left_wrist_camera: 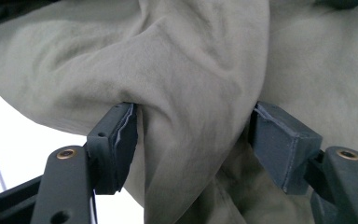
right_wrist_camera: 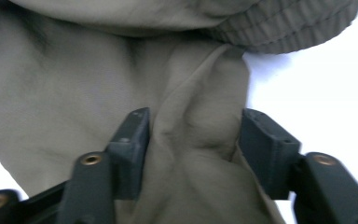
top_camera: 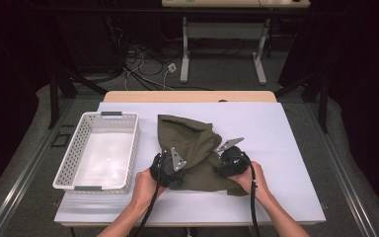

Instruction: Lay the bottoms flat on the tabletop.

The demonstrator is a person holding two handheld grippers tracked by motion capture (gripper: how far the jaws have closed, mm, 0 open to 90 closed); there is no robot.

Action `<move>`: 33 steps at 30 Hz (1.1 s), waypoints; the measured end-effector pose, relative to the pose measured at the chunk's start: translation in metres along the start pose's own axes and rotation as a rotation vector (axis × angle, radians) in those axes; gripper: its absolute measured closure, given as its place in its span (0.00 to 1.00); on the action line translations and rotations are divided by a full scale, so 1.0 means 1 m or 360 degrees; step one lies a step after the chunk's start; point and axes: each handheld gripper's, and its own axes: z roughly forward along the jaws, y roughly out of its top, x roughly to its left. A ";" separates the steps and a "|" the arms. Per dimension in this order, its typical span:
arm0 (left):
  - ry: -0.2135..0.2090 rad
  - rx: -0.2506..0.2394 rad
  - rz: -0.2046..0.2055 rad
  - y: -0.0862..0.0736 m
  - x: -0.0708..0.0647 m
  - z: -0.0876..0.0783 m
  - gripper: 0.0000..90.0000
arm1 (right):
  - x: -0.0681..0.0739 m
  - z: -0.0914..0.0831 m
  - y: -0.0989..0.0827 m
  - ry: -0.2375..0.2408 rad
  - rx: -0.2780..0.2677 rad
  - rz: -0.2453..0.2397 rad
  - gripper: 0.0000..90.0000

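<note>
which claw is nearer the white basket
Left. The left claw sits on the olive garment's near left edge, just right of the basket. The right claw is at the garment's right side, farther from the basket.

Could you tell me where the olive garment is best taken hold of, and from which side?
Grip the olive garment at its near bunched folds, coming from the person's side: there the cloth stands in thick ridges that fit between the tongs, while the ribbed hem lies flatter.

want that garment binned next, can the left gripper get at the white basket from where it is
Probably yes: the white basket sits open-topped just left of the left gripper, bare table between; its fingers sit around a fold of the olive garment.
</note>
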 end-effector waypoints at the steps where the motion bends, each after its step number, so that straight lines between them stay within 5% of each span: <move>1: -0.0007 0.0005 -0.0005 0.000 0.001 0.000 0.37 | 0.000 0.001 0.000 0.0007 0.0017 -0.0018 0.56; 10: -0.0004 -0.0069 -0.0034 0.002 0.003 -0.013 0.31 | -0.001 0.004 -0.005 0.0124 -0.0007 0.0055 0.91; 15: -0.0053 -0.0077 -0.0036 0.004 0.000 -0.009 0.31 | 0.007 0.001 -0.003 0.0108 -0.0012 0.0039 0.95; 28: -0.0083 -0.0131 0.0062 0.008 -0.012 -0.010 0.32 | 0.027 -0.005 0.001 0.0175 -0.0021 -0.0096 0.95; 33: -0.0087 -0.0093 0.0069 0.006 -0.014 0.000 0.34 | 0.017 -0.011 0.001 0.0084 -0.0081 -0.0067 0.62</move>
